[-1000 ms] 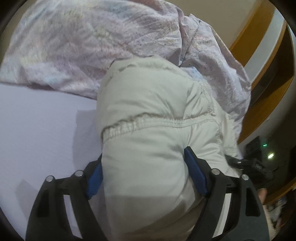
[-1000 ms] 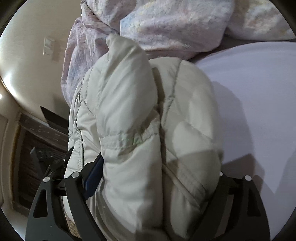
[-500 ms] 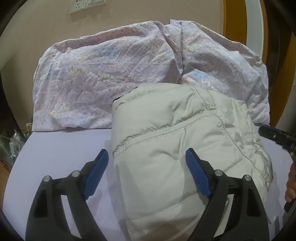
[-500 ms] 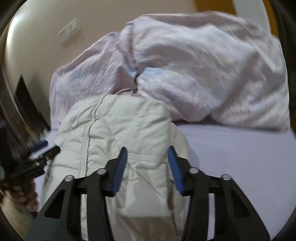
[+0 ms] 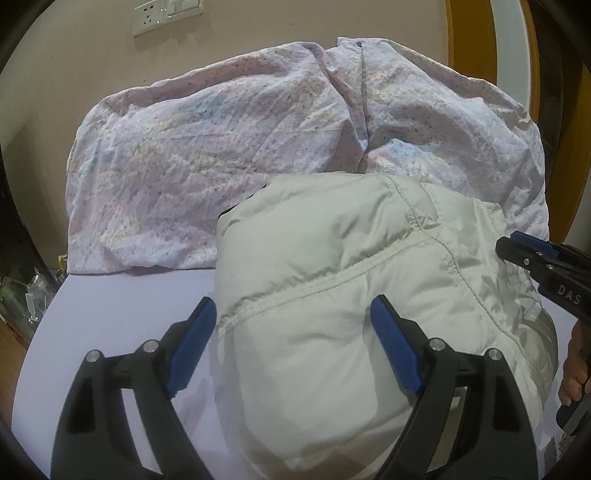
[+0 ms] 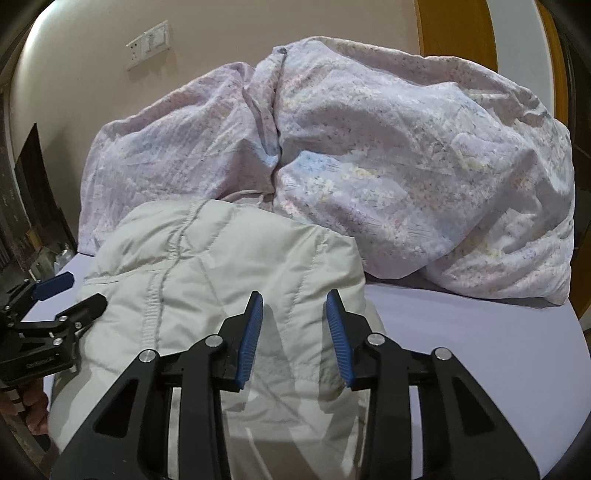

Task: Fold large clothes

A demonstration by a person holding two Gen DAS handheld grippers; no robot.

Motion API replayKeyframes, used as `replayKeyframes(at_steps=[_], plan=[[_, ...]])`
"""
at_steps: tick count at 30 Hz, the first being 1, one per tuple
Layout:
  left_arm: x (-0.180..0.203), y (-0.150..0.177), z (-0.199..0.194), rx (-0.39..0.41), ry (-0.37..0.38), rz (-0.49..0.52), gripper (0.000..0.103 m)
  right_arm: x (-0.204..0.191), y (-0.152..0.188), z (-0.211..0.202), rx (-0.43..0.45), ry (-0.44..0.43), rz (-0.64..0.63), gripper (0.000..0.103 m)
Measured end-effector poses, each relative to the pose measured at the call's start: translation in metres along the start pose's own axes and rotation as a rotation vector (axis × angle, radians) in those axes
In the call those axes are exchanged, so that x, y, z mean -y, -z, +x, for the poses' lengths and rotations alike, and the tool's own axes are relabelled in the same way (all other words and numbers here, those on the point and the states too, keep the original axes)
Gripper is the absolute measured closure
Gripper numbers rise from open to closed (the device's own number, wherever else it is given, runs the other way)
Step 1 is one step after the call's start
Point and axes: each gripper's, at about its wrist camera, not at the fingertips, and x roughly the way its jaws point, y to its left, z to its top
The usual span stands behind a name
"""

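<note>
Lavender sheet covers the bed [image 5: 110, 295], and on it, left of centre in the left wrist view, lies a folded bundle of pale grey-white puffer jacket [image 5: 332, 266], its stitched seams running across the top. Behind the jacket, a crumpled floral duvet [image 5: 207, 155] is heaped against the beige wall, where a white socket plate [image 5: 166, 14] sits high up.

From the left, the left claw [image 5: 291, 343] stands spread wide; its left blue pad is off the jacket's edge over the sheet, its right pad over the padding, and neither presses on the cloth. The jacket lies between and beneath the fingers.

Further right, the right claw [image 6: 295, 336] hovers above the jacket's right half, its jaws closing, with a gap left between the blue pads and no fabric pinched in them. In the left wrist view its tip enters from the right edge, with the person's fingers [image 5: 574, 365] gripping the handle below it.
</note>
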Motion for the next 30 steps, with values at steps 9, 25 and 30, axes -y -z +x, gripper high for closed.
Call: replayKeyframes(at_steps=[9, 25, 30], plan=[[0.009, 0.001, 0.021, -0.005, 0.01, 0.01, 0.005, 0.011, 0.02, 0.038, -0.073, 0.065, -0.037, 0.065], [0.007, 0.015, 0.049, 0.014, 0.041, -0.021, 0.002, 0.018, 0.032, 0.059, -0.092, 0.019, 0.009, 0.061], [0.007, 0.017, 0.053, 0.019, 0.036, -0.028, 0.002, 0.017, 0.033, 0.063, -0.09, 0.023, 0.001, 0.061]])
